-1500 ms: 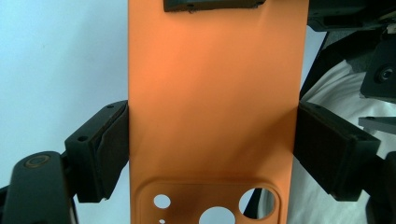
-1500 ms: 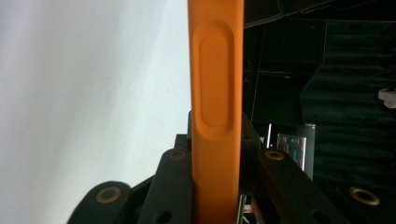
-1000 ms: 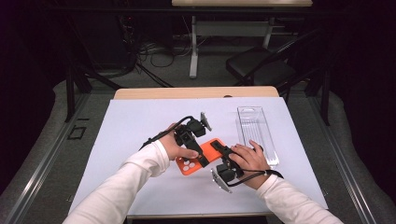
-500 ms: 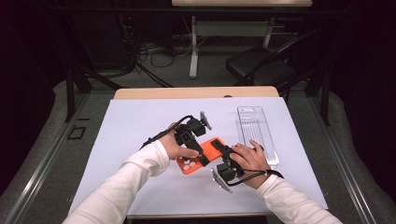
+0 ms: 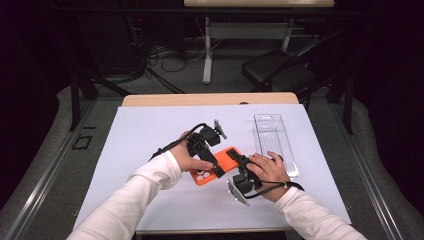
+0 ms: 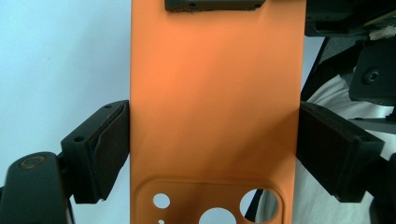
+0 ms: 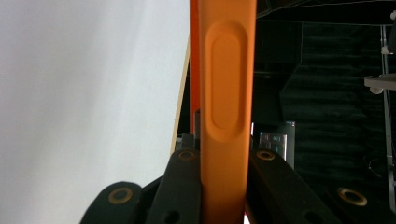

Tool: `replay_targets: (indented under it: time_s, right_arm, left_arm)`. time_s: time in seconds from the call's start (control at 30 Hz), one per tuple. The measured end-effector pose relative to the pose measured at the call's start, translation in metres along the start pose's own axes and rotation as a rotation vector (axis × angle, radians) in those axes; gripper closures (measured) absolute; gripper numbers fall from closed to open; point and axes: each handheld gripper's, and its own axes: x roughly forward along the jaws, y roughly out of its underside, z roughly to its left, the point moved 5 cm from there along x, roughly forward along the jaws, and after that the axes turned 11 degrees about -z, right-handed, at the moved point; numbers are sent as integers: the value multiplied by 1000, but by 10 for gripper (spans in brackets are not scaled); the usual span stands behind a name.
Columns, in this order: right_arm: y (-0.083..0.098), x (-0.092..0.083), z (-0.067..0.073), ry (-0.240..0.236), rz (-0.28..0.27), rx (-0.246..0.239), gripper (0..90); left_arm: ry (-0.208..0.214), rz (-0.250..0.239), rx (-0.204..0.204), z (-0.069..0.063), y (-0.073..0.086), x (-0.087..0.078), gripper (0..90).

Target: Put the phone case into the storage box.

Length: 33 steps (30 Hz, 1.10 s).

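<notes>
High view: both grippers, L [image 5: 218,170] & R [image 5: 235,159], clamp orange phone case [image 5: 222,167] w/ jaws closed.

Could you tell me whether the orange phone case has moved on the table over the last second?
No. In the high view the orange silicone phone case keeps its place beside the clear plastic tray, held by both tongs.

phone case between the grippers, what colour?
Orange, plain matte. The phone case shows best in the left gripper view, with camera cutouts at its lower end.
</notes>
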Motion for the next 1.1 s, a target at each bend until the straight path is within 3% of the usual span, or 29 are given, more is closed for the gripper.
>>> replay_targets:
  time_s: [0.3,0.8,1.1]
  right_arm:
    - [0,2,3,-18,5,-5,872]
    - [8,-2,6,-39,23,16,872]
    - [11,-5,7,-44,23,59,873]
  left_arm:
    - [-14,-20,2,-1,2,-3,135]
    - [-48,-57,13,3,12,-23,151]
    - [-56,-83,-6,7,21,-37,164]
